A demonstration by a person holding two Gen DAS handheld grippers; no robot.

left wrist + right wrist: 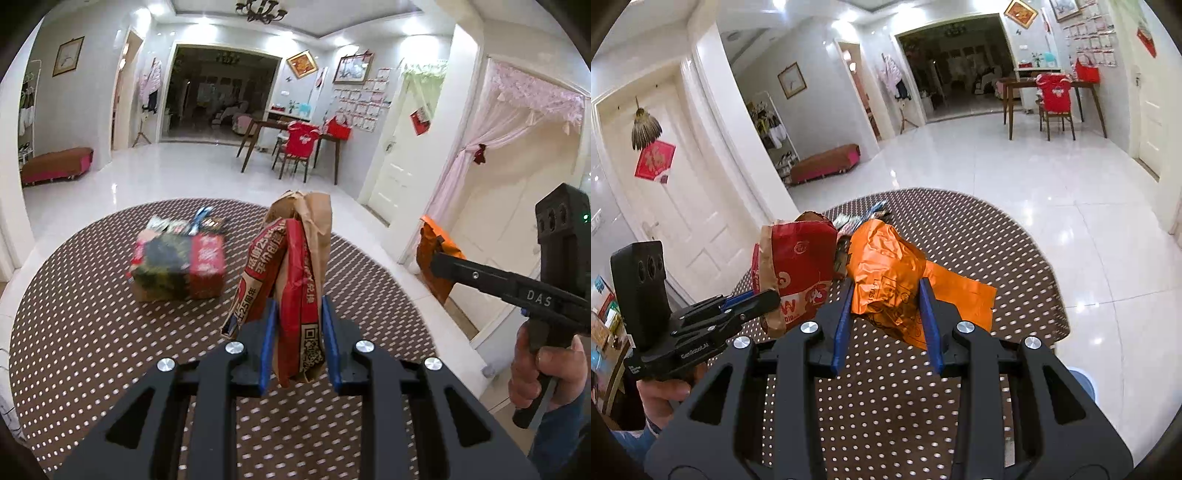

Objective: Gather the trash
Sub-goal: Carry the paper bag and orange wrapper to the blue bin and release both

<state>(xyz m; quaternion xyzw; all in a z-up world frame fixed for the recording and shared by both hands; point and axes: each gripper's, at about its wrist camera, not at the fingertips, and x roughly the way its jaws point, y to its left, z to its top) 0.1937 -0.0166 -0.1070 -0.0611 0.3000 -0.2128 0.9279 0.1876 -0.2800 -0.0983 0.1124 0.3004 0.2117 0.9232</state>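
Left wrist view: the left tool (297, 339) clamps a red-and-brown paper bag (291, 280), lifted clear of the dotted worktop (92, 302); a printed box (177, 266) with wrappers behind it lies beyond the bag, uncollected. Right wrist view: the right tool (886, 321) grips an orange plastic bag (886, 269), just right of the paper bag (798, 273). Two pieces are in hand; no bin shows.

Colours on the table
Brown tablecloth (92, 332) w/ white dots; paper bag (295, 280) was red & tan w/ white print; plastic bag (886, 273) orange; gripper pads (267, 343) blue, frames black.
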